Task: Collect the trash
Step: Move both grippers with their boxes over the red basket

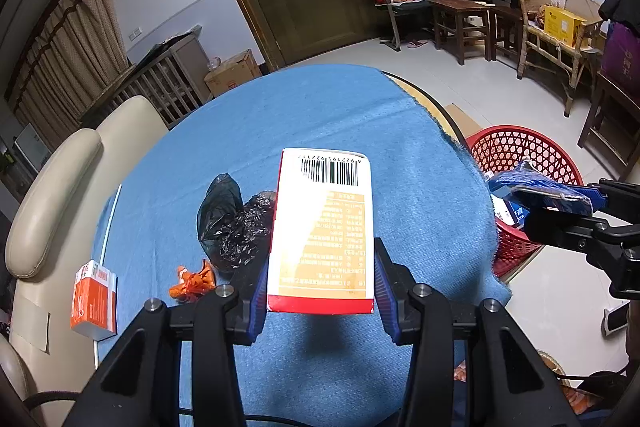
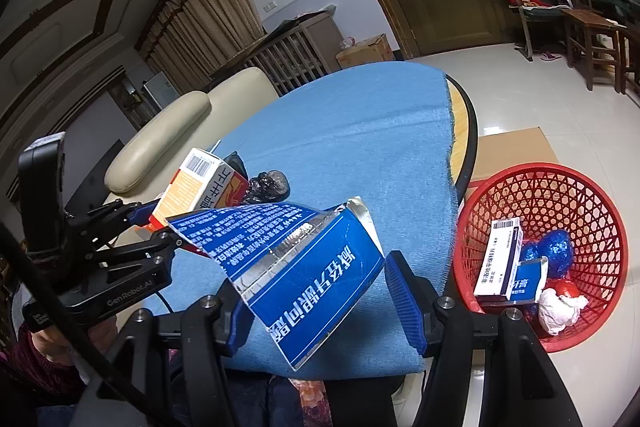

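My left gripper point(image 1: 320, 291) is shut on an orange, white and red carton point(image 1: 322, 227) with a barcode, held upright above the blue tablecloth point(image 1: 320, 115). A crumpled black plastic bag point(image 1: 232, 223) and an orange wrapper point(image 1: 194, 281) lie just left of it, and a small orange box point(image 1: 94, 301) stands at the table's left edge. My right gripper point(image 2: 320, 303) is shut on a flattened blue foil packet point(image 2: 304, 267) near the table's right side. The red basket point(image 2: 600, 227) on the floor to its right holds a white box point(image 2: 500, 259), blue foil point(image 2: 554, 251) and white paper point(image 2: 558, 307).
A cream padded chair point(image 1: 60, 187) stands against the table's left side. Flat cardboard point(image 2: 516, 151) lies under the basket on the tiled floor. Wooden chairs and a small table point(image 1: 460, 19) line the far wall by the door.
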Tool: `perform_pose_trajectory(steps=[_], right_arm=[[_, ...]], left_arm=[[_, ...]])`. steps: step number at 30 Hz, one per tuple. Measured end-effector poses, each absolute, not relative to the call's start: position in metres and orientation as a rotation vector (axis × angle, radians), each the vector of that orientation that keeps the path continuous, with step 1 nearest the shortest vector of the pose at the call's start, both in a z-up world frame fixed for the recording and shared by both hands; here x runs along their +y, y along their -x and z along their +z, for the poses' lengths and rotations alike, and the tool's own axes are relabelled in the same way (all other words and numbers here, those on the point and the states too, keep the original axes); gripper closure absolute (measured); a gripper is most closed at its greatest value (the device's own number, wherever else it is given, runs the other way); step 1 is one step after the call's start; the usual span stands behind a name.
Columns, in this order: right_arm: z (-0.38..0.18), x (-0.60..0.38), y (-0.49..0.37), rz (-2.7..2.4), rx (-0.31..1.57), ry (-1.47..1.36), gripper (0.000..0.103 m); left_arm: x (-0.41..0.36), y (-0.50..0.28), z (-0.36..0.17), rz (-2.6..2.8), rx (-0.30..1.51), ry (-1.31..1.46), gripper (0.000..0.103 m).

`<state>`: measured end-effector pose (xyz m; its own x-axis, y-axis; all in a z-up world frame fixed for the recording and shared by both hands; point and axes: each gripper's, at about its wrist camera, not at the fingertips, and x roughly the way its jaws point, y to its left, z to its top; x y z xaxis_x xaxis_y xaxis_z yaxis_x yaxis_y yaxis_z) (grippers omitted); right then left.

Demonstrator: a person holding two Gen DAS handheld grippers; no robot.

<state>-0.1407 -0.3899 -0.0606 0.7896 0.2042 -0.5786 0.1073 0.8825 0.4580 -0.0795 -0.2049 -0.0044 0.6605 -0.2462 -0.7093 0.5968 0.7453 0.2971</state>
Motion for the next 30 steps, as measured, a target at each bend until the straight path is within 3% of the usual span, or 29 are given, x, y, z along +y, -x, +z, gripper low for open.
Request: perform_pose_trajectory(steps=[30], right_arm=[[-0.06,-0.4,0.152,0.023,0.657,-0.53,0.04]], left_arm=[[-0.22,0.082,-0.009,-0.527,0.697,-0.586,0.056]])
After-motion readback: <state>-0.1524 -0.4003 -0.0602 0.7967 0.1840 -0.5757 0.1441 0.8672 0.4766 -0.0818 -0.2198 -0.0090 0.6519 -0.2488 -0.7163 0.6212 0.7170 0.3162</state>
